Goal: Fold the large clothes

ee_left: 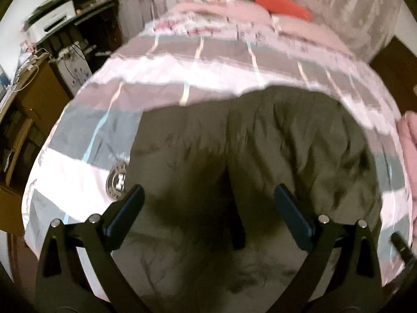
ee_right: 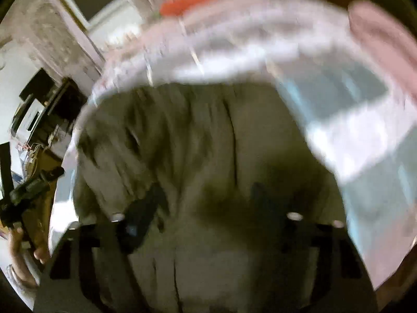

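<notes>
A large olive-grey garment [ee_left: 260,140] lies spread and wrinkled on a bed with a pink, grey and white striped cover [ee_left: 182,70]. My left gripper [ee_left: 208,203] is open just above the garment's near part, with nothing between its fingers. In the right wrist view, which is blurred by motion, the same garment [ee_right: 198,135] fills the middle. My right gripper [ee_right: 208,208] is open above it and empty. The left gripper, held in a hand, also shows at the left edge of the right wrist view [ee_right: 31,185].
An orange carrot-shaped cushion [ee_left: 284,5] and folded pink bedding [ee_left: 213,7] lie at the head of the bed. A desk with a white printer [ee_left: 52,18] and cables stands to the left. A pink cloth [ee_left: 410,140] lies at the bed's right edge.
</notes>
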{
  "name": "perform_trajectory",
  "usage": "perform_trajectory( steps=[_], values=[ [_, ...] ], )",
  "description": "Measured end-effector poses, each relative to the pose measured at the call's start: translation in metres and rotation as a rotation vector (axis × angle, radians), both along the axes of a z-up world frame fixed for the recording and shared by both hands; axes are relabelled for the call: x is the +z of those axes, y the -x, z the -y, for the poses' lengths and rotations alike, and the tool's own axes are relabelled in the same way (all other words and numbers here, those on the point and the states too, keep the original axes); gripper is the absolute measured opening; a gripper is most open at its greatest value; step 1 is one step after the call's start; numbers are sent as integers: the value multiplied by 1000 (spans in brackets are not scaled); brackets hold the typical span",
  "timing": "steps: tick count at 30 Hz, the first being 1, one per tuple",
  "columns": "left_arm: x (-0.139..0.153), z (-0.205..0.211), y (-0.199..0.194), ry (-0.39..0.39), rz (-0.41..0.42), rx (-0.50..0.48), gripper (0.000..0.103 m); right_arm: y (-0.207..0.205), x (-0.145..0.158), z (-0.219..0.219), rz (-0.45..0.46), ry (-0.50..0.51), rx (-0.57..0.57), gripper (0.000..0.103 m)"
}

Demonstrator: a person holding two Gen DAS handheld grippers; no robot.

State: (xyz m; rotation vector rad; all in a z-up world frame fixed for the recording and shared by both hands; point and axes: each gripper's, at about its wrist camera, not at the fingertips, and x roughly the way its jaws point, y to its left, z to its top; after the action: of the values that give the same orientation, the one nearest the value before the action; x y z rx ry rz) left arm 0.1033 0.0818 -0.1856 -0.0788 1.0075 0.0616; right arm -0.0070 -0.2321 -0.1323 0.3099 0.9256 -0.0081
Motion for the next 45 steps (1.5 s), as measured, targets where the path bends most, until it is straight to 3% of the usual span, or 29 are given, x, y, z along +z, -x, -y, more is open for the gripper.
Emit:
perform_trajectory(
  steps=[2, 4, 8, 10, 12, 16, 19, 21, 23, 26, 29, 31, 34, 35, 37, 41, 45],
  values=[
    [1, 7, -7, 36, 12, -3, 101, -25, 12, -20, 41, -3, 96, 57],
    [-5, 20, -17, 69, 2, -22, 101, -45, 6, -39, 26, 10, 165, 49],
    [-40, 48, -35, -63, -59, -66, 101, -97, -59, -68, -141, 32, 236, 41],
    [-65, 50, -43, -153, -124, -83, 101, -111, -83, -65, -197, 99, 227, 40],
    [-85, 45, -46, -193, -191, -80, 101, -121, -110, -54, -261, 114, 194, 38],
    [-119, 32, -51, -172, -336, -76, 101, -132, -141, -43, -326, 90, 133, 38],
    [-126, 46, -48, -284, -334, -123, 101, -130, -161, -57, -326, 177, 148, 38],
    [-129, 53, -45, -337, -329, -149, 101, -129, -162, -63, -326, 217, 159, 38],
    [-127, 53, -44, -344, -322, -158, 101, -128, -152, -57, -333, 176, 142, 38],
    [-111, 49, -41, -338, -300, -142, 101, -113, -114, -51, -282, 105, 110, 38],
    [-86, 51, -29, -347, -237, -156, 101, -92, -76, -54, -200, 151, 154, 38],
    [-74, 57, -21, -331, -203, -191, 101, -83, -69, -59, -214, 160, 183, 38],
    [-78, 73, -11, -355, -202, -257, 101, -76, -89, -68, -330, 145, 206, 38],
    [-84, 78, -9, -374, -213, -275, 101, -78, -109, -69, -402, 162, 211, 38],
    [-101, 85, -9, -421, -240, -304, 101, -82, -134, -68, -457, 210, 209, 38],
    [-125, 85, -14, -453, -288, -319, 101, -94, -150, -76, -478, 264, 219, 38],
    [-129, 77, -18, -384, -314, -302, 101, -97, -156, -82, -464, 310, 243, 39]
  ],
)
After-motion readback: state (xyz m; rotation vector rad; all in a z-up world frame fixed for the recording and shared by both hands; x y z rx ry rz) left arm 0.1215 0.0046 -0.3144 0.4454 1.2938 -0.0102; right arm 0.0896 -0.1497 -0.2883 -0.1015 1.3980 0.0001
